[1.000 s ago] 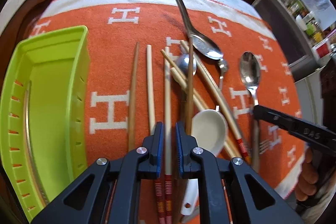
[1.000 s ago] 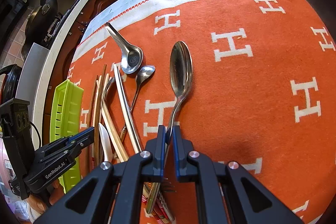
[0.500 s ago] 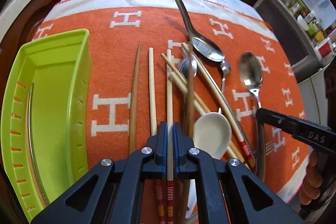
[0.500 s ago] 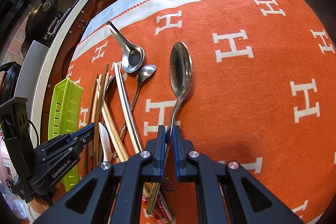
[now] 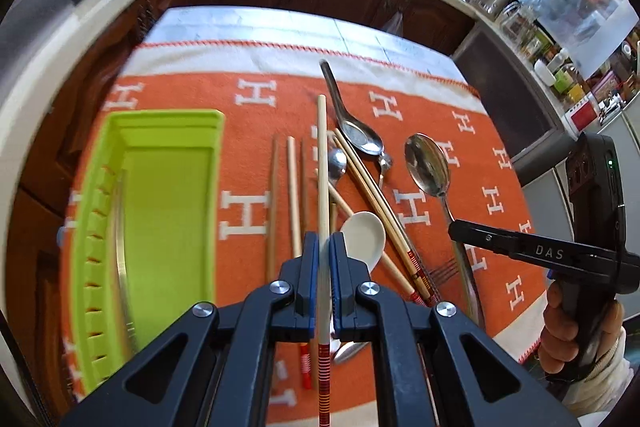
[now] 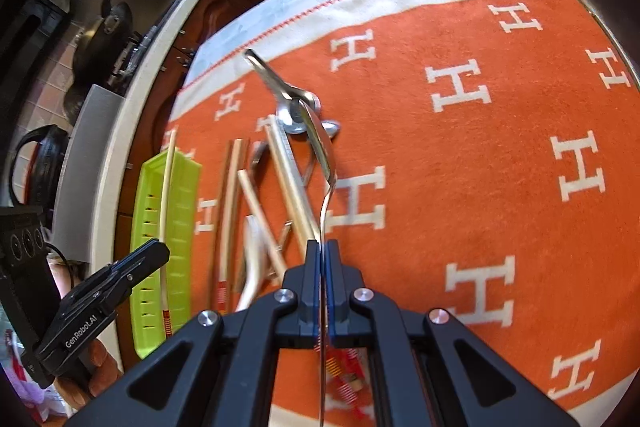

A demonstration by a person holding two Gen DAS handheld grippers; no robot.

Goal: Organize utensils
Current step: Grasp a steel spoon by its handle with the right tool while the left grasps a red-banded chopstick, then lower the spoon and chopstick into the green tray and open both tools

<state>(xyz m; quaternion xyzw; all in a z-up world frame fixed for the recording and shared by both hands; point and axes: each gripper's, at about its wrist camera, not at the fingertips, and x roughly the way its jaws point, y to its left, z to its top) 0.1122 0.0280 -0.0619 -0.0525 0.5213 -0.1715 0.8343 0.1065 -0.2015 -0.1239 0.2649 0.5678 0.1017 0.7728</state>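
Two grippers are seen, each w/ jaws closed on a utensil. One pale chopstick [image 5: 322, 179] w/ a red-striped end is pinched by the left gripper [image 5: 324, 259] and held lifted above the pile, just right of the lime-green tray [image 5: 100, 195]. A metal spoon [image 6: 320, 147] is clamped by its handle in the right gripper [image 6: 322, 263], bowl raised off the orange H-pattern cloth [image 6: 480, 167]. No utensils are seen in the tray. On the cloth are left more chopsticks [image 5: 292, 195], a white ceramic spoon [image 5: 362, 239] & a metal soup spoon [image 5: 352, 123].
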